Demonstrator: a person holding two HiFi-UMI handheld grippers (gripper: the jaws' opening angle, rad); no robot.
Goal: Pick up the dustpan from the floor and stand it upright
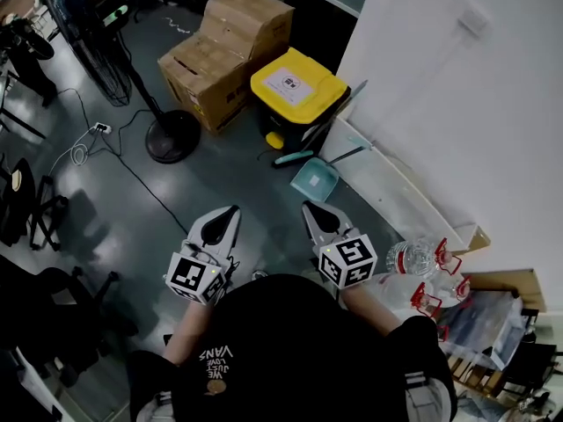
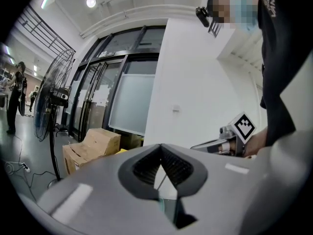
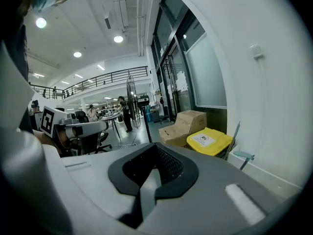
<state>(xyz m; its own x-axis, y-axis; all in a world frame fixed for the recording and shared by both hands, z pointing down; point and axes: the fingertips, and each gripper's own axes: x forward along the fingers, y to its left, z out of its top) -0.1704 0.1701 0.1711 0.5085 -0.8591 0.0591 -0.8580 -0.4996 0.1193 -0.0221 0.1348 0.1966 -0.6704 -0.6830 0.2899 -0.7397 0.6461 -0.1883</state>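
The dustpan (image 1: 315, 179) is pale teal and lies flat on the grey floor beside the white wall, its handle (image 1: 293, 157) pointing toward the yellow bin. In the right gripper view only a teal part of the dustpan (image 3: 243, 154) shows, far ahead on the right. My left gripper (image 1: 231, 211) and right gripper (image 1: 307, 207) are held side by side, short of the dustpan and apart from it. Both have their jaws shut with nothing between them, as the left gripper (image 2: 160, 148) and right gripper (image 3: 155, 149) show in their own views.
A black bin with a yellow lid (image 1: 297, 86) stands just beyond the dustpan, with cardboard boxes (image 1: 220, 51) behind it. A fan's round base (image 1: 171, 136) and cables lie to the left. Along the wall runs a low white ledge (image 1: 396, 192), with water bottles (image 1: 422, 262) at the right.
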